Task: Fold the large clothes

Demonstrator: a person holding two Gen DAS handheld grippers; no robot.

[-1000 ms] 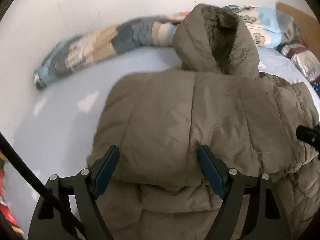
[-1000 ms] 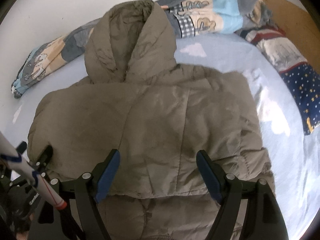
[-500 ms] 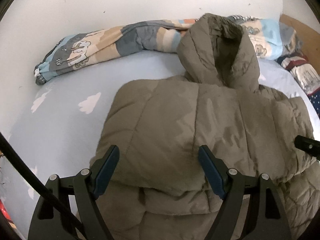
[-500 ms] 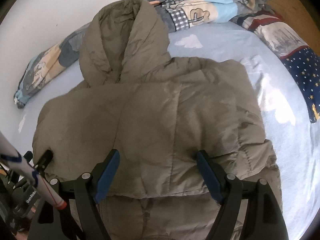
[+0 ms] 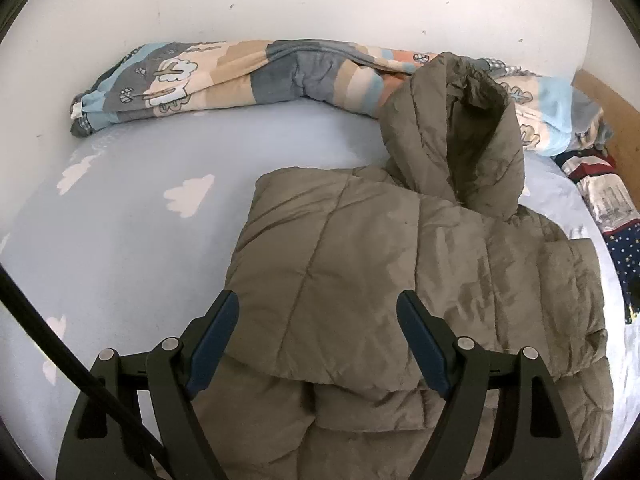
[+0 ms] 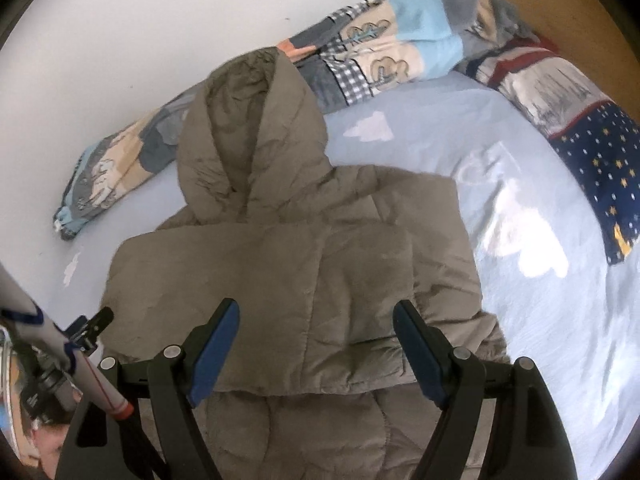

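Both empty, wide-jawed grippers farther back from jacket (image 5: 400, 280); starry pillow (image 6: 600, 168) clearer rightward.

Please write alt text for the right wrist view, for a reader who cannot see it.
An olive padded hooded jacket lies partly folded on a pale blue bed sheet, its hood pointing toward the wall. The right tongs hang open above its near fold, holding nothing. A patterned quilt is bunched along the wall.

Soft, even daylight fills the room — no hard shadows. A bright sunlit patch glares on the sheet (image 6: 532, 248) at right. The fisheye bends the white wall (image 5: 320, 0) and blackens the corners. The right wrist view smears at its edges — the left stays crisp.
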